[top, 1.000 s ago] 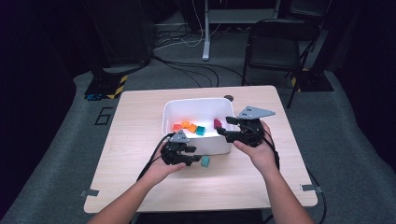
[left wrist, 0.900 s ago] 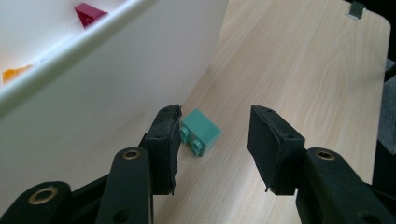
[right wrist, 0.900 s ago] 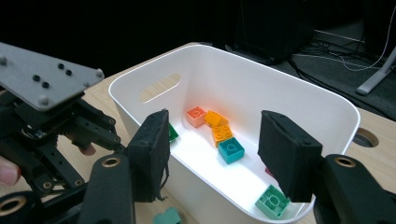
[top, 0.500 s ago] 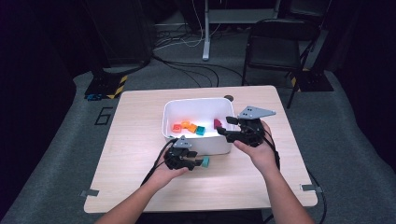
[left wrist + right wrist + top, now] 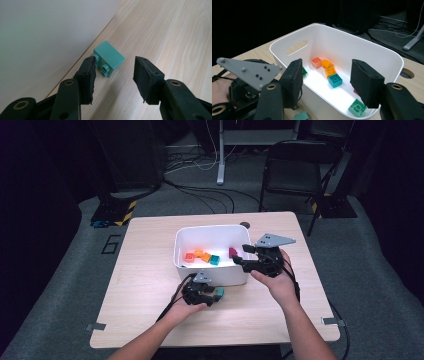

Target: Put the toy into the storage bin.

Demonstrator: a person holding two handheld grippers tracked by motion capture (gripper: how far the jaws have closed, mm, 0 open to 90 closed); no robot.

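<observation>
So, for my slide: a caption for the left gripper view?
Open left tongs approach a teal brick beside the white bin.

A large numeral "6" [image 5: 111, 244] is marked on the grey carpet just left of the table, in dark outline strokes. A yellow and black hazard-stripe marking [image 5: 124, 213] sits on the dark stand base on the floor behind it. Nothing else can be read
</observation>
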